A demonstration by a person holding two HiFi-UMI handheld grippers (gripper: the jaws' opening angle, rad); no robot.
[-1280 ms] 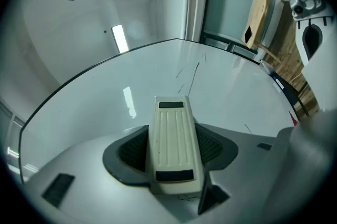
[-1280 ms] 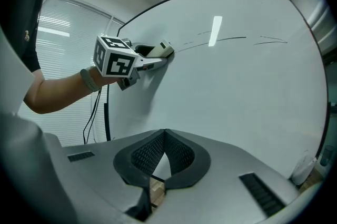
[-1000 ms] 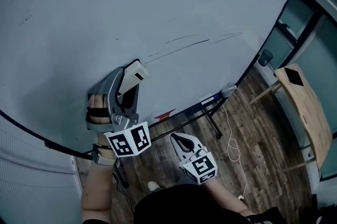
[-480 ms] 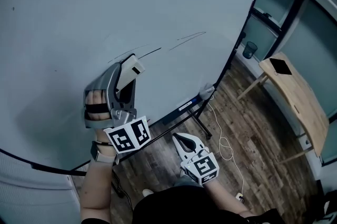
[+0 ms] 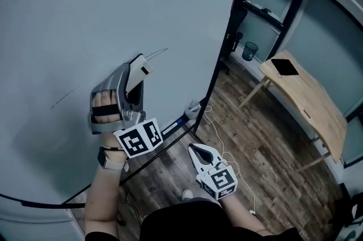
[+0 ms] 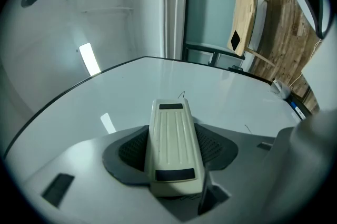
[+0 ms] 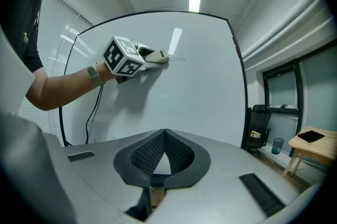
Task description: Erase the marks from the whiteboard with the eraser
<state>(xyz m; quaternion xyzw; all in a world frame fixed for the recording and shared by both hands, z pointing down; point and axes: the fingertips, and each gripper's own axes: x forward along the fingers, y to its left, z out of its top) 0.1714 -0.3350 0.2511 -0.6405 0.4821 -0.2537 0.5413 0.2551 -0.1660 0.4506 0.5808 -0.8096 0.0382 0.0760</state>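
Observation:
The whiteboard (image 5: 85, 13) fills the left of the head view. My left gripper (image 5: 138, 67) is shut on the cream eraser (image 5: 140, 66) and presses it against the board. A thin dark stroke (image 5: 159, 52) runs out to the right of the eraser's tip, and a faint line (image 5: 64, 97) lies to its left. In the left gripper view the eraser (image 6: 171, 146) sits lengthwise between the jaws of the left gripper (image 6: 171, 130), with a small mark (image 6: 181, 95) just beyond its tip. My right gripper (image 5: 198, 150) hangs low over the floor, shut and empty; its pads (image 7: 176, 152) meet.
A wooden table (image 5: 309, 101) with a dark flat object (image 5: 282, 66) stands at the right. A small bin (image 5: 248, 51) sits by the glass wall. A white cable (image 5: 212, 121) trails over the wood floor below the board's stand. A dark chair (image 7: 256, 128) is beside the board.
The eraser has slid to the right along the board, nearer its right edge. Less of the long dark stroke shows ahead of it. The right gripper has stayed low and shut.

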